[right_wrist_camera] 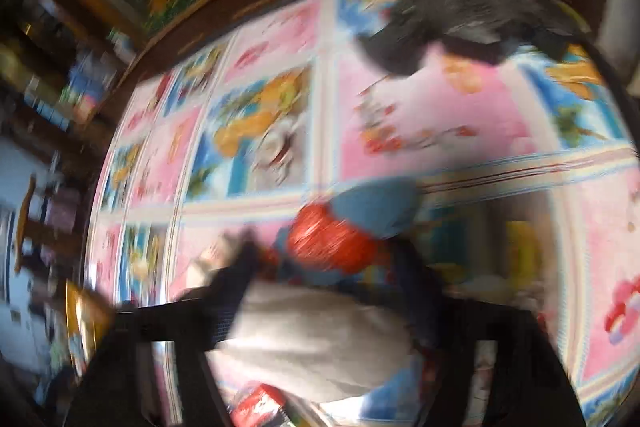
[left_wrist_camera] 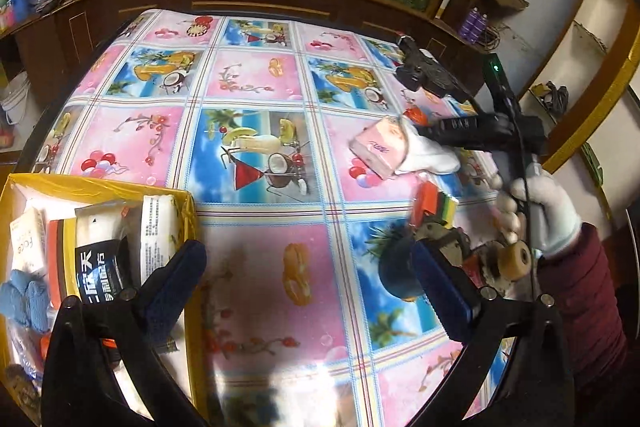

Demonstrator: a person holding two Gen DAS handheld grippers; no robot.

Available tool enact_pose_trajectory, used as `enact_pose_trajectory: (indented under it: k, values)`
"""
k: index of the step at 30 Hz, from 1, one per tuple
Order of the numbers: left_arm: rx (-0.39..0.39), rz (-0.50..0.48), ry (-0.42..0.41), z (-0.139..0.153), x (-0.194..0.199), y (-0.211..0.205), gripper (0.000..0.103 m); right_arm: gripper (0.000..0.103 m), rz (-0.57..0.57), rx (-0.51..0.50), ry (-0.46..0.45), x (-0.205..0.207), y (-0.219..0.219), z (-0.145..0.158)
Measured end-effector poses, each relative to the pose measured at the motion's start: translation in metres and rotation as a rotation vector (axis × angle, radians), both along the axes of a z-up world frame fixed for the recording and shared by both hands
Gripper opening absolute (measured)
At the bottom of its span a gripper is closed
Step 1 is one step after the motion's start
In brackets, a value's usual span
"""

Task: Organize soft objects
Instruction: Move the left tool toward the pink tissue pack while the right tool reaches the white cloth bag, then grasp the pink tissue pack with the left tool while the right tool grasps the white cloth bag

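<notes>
Glossy oilcloth in pink and blue squares, printed with fruit, coconuts and balloons, covers the tabletop (left_wrist_camera: pixel 256 75), which fills most of the left wrist view; a dark wooden cabinet with a flower painting stands along its far edge.

At the near left corner sits a yellow box (left_wrist_camera: pixel 188 211), open at the top. Inside lie soft packs: a white tissue pack printed "face" (left_wrist_camera: pixel 28 239), a black-and-white wet-wipe pack (left_wrist_camera: pixel 100 263), another white pack with small print (left_wrist_camera: pixel 158 231), and a blue knitted glove (left_wrist_camera: pixel 24 301) at the box's left side.

The left tool (left_wrist_camera: pixel 308 279) hangs over the near tabletop just right of the box, its blue-padded fingers (left_wrist_camera: pixel 440 291) spread wide with nothing between them.

At the right of the tabletop, a white-gloved hand (left_wrist_camera: pixel 548 215) with a dark red sleeve carries the right tool (left_wrist_camera: pixel 404 143), which is clamped on a white cloth item (left_wrist_camera: pixel 428 155) beside a pink tissue pack (left_wrist_camera: pixel 378 151); whether the pack is gripped too I cannot tell. Near this lie a red, green and yellow sponge stack (left_wrist_camera: pixel 438 205), a dark round object and a small beige wheel (left_wrist_camera: pixel 518 259).

The right wrist view is heavily blurred: a pale cloth (right_wrist_camera: pixel 320 339) lies between that tool's dark fingers, with something red and blue (right_wrist_camera: pixel 340 239) just beyond.
</notes>
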State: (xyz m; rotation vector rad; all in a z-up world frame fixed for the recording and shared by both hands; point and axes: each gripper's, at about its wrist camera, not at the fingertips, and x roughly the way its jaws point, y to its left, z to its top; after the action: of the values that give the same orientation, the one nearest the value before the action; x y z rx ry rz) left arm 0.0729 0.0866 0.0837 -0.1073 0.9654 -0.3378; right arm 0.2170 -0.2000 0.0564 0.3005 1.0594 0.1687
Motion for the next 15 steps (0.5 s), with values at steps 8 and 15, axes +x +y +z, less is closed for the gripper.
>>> enact_pose_trajectory:
  k: [8, 15]
  values:
    - [-0.031, -0.011, 0.01, -0.006, 0.024, -0.003, 0.103, 0.019, 0.226, -0.134, 0.039, -0.046, 0.024, 0.0]
    - [-0.044, -0.049, 0.067, -0.013, 0.087, -0.05, 0.103, 0.021, 0.034, -0.024, -0.033, -0.096, -0.024, -0.008]
